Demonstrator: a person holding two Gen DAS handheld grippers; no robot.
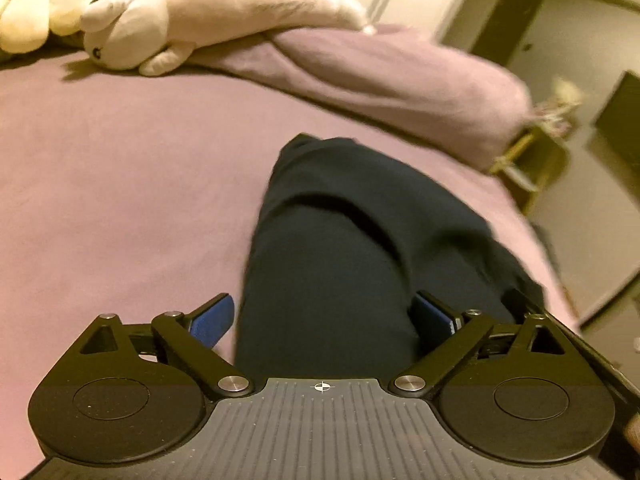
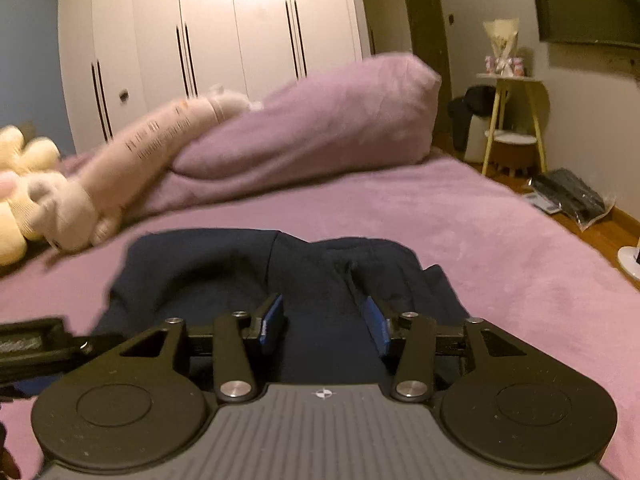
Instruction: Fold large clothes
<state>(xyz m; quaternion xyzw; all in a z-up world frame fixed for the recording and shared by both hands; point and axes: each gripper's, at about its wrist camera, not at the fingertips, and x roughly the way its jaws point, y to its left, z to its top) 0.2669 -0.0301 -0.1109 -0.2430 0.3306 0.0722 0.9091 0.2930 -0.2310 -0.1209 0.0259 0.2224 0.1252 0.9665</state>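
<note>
A dark navy garment lies bunched on the purple bed, reaching toward its right-hand edge. The left gripper hangs over the cloth with its jaws spread wide; its blue pads stand clear of the fabric and grip nothing. The right gripper sits low over the same garment, jaws about half apart, cloth between them but not pinched. A folded purple blanket and plush toys lie toward the bed's far edge.
</note>
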